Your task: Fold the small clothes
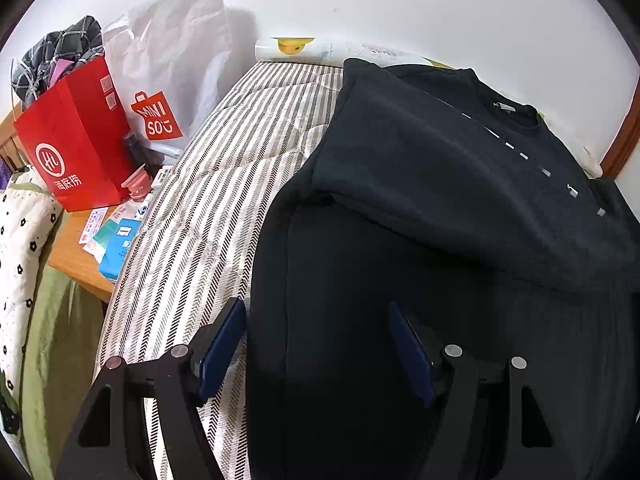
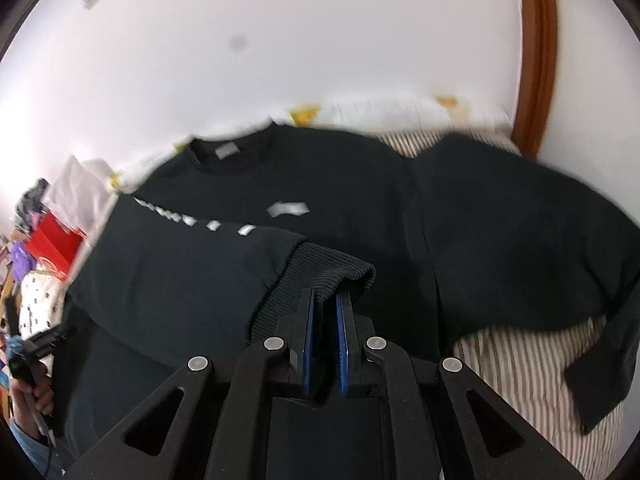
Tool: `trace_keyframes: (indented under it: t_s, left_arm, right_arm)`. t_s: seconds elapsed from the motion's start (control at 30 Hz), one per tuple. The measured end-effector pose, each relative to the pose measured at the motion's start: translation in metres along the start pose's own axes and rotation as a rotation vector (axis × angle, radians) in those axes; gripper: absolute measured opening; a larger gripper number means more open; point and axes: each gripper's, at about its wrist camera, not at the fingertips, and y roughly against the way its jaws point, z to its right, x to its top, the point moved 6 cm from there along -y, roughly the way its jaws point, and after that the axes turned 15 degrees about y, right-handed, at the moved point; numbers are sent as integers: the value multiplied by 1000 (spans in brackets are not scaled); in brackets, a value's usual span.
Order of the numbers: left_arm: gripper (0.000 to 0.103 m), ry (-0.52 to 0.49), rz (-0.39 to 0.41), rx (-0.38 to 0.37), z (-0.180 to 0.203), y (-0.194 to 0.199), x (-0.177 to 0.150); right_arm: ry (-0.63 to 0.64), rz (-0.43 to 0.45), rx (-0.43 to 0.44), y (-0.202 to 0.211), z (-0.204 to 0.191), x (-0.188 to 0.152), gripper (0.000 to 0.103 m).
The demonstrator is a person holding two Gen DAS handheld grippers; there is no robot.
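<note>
A black sweatshirt [image 1: 420,184] with white lettering lies spread on a striped bed [image 1: 224,184]. One sleeve is folded across its chest. My left gripper [image 1: 318,336] is open, its blue pads [image 1: 224,344] straddling the shirt's left edge near the hem. In the right wrist view my right gripper [image 2: 325,304] is shut on the ribbed cuff [image 2: 328,276] of the folded sleeve, holding it over the shirt's body [image 2: 360,208]. The other sleeve [image 2: 540,240] lies out to the right. The left gripper [image 2: 38,344] shows at the far left, blurred.
A red paper bag [image 1: 76,140], a white Miniso bag [image 1: 168,64] and small boxes [image 1: 116,240] sit on a wooden side table left of the bed. A floral cloth [image 1: 20,240] hangs at the left. A white wall and a wooden frame [image 2: 536,52] bound the far side.
</note>
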Motion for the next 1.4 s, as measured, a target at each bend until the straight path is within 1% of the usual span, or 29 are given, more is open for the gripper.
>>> trace_keyframes:
  t_s: [0.03,0.07,0.1,0.13,0.17,0.23,0.27,0.3,0.33,0.37,0.4,0.43,0.5,0.57,0.67,0.73,0.87,0.9,0.97,1.03,1.1,1.13,1.17,1.2,1.23,1.27,1.3,1.37,1.4]
  left_arm:
    - [71,0,3,4,-1,1,1]
    - [71,-1,9,9,-3,3,2]
    - [71,-3,16,15,-5,4,3]
    - [71,-2,21,20,-8,5,4]
    - [71,0,25,25,-10,5,6]
    - [71,9,25,28,-16,4,11]
    - [71,14,24,29,-18,3,13]
    - [71,18,23,29,-19,2,16]
    - [71,19,24,27,-20,2,18]
    - [71,19,26,26,-21,2,21]
    - [70,16,29,26,-20,1,22]
    - [69,11,33,24,-19,1,24]
    - [67,-8,45,24,-17,0,28]
    - [63,-25,61,27,-16,-2,32]
    - [55,-43,69,15,-14,-8,38]
    - [46,-48,57,-7,-12,-14,41]
    - [40,-70,51,-39,-8,-20,44]
    - [36,-72,50,-50,-7,-20,45]
    - [32,-76,49,-66,-5,-21,46]
    - [25,-80,53,-77,-3,-22,48]
    - [22,-85,50,-95,-1,-25,49]
    - [17,-86,50,-101,-1,-25,49]
    - [15,-89,49,-116,1,-26,49]
    - [10,-91,49,-126,2,-25,48]
    - [8,-95,58,-127,2,-25,48]
    - [8,-98,69,-125,2,-25,48]
    - [8,-99,70,-128,1,-25,48]
    - [8,-89,66,-134,-2,-27,48]
    - [8,-79,61,-148,-4,-28,48]
  right_arm:
    - [6,-40,-18,-9,0,-5,14]
    - [25,-73,-57,-15,0,-9,14]
    - [43,-88,-108,-15,0,-10,14]
    - [53,-86,-137,-12,0,-11,14]
    - [66,-68,-177,-5,-3,-4,14]
    - [79,-21,-189,7,-11,12,18]
    - [100,14,-172,12,-25,28,24]
    - [134,41,-144,13,-43,45,33]
    - [160,57,-124,12,-56,56,37]
    - [205,82,-82,8,-82,75,43]
    - [226,96,-55,3,-97,86,45]
    - [257,114,-1,-8,-124,103,45]
    - [284,121,60,-26,-161,121,45]
    - [316,118,136,-56,-201,144,45]
    - [369,98,219,-94,-258,165,45]
    - [404,93,255,-121,-293,180,45]
    - [425,63,308,-166,-337,205,45]
    - [419,47,327,-178,-346,210,45]
    - [412,23,355,-198,-357,218,45]
    - [416,7,365,-215,-370,225,45]
    - [414,2,372,-226,-378,229,45]
    - [413,-1,381,-233,-383,231,45]
    - [409,-4,389,-238,-386,233,42]
    - [409,3,394,-240,-388,235,28]
    - [415,6,399,-241,-390,236,21]
    - [427,14,400,-241,-392,237,14]
    - [433,22,408,-241,-394,240,10]
    - [425,51,445,-236,-397,246,9]
    - [426,60,448,-236,-398,248,9]
